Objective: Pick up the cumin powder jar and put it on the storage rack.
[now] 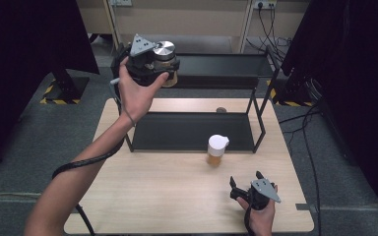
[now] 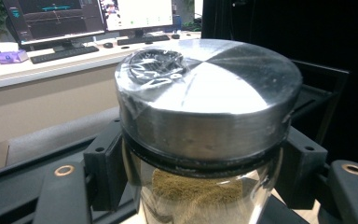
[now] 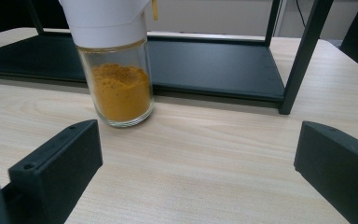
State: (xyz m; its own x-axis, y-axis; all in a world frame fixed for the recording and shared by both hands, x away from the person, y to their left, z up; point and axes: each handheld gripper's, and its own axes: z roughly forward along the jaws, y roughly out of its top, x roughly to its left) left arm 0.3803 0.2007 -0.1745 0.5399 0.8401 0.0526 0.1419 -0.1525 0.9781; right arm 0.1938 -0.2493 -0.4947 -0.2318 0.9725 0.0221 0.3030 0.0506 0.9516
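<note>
My left gripper is raised at the left end of the black shelf's top tier, shut on a glass jar with a silver metal lid. In the left gripper view the jar stands upright between both jaws, brownish-green powder inside. A second glass jar with a white cap holds orange powder and stands on the table in front of the shelf's lower tier. My right gripper rests low near the table's front right, open, a short way before that jar, nothing between its jaws.
The two-tier black metal shelf stands across the back of the wooden table. A small dark round thing lies on the table behind the lower tier. Dark screens flank both sides; cables run over the floor at right.
</note>
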